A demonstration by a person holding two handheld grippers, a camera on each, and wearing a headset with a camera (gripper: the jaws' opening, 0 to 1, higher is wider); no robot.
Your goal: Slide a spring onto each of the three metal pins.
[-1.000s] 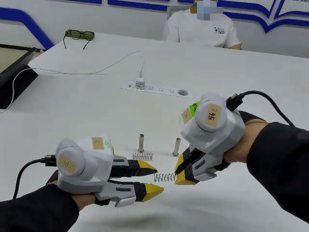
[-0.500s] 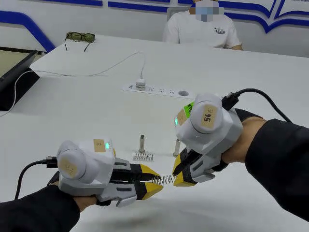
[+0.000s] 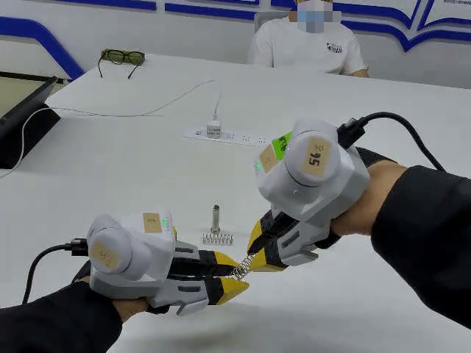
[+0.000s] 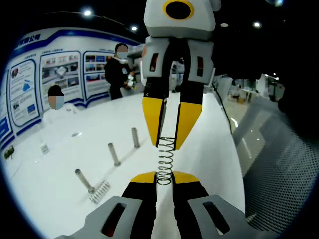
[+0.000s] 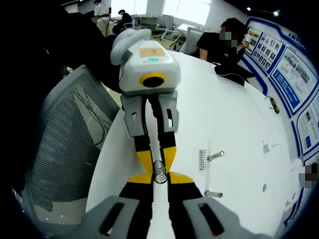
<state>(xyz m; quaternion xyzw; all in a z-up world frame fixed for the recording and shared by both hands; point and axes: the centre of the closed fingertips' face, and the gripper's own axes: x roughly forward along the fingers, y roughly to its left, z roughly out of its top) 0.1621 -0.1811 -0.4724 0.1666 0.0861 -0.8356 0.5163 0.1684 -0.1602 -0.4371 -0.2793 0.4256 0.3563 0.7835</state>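
One wide white table (image 3: 125,162) carries the whole job, and the two grippers meet low over its near part. The left gripper (image 3: 234,276) lies almost level, pointing right. The right gripper (image 3: 259,251) slants down from above to face it, so the two sets of yellow tips stand nose to nose.

Both are clamped on the same spring (image 3: 242,265). In the left gripper view, the left's jaws pinch its near end and the right's jaws pinch its far end, with the coils bare between them and seemingly clear of the table. Held this way, it looks like a hand-over or a regrip, probably to free one end so the coil's bore can be lined up with a pin.

The three metal pins (image 4: 114,154) stand upright in a row beyond, well apart from the held spring and bare as far as can be seen. A second spring (image 4: 101,189) lies on its side just beside the foot of an end pin, within easy reach for a later turn. No pin carries a spring yet, so the task appears to be near its start.
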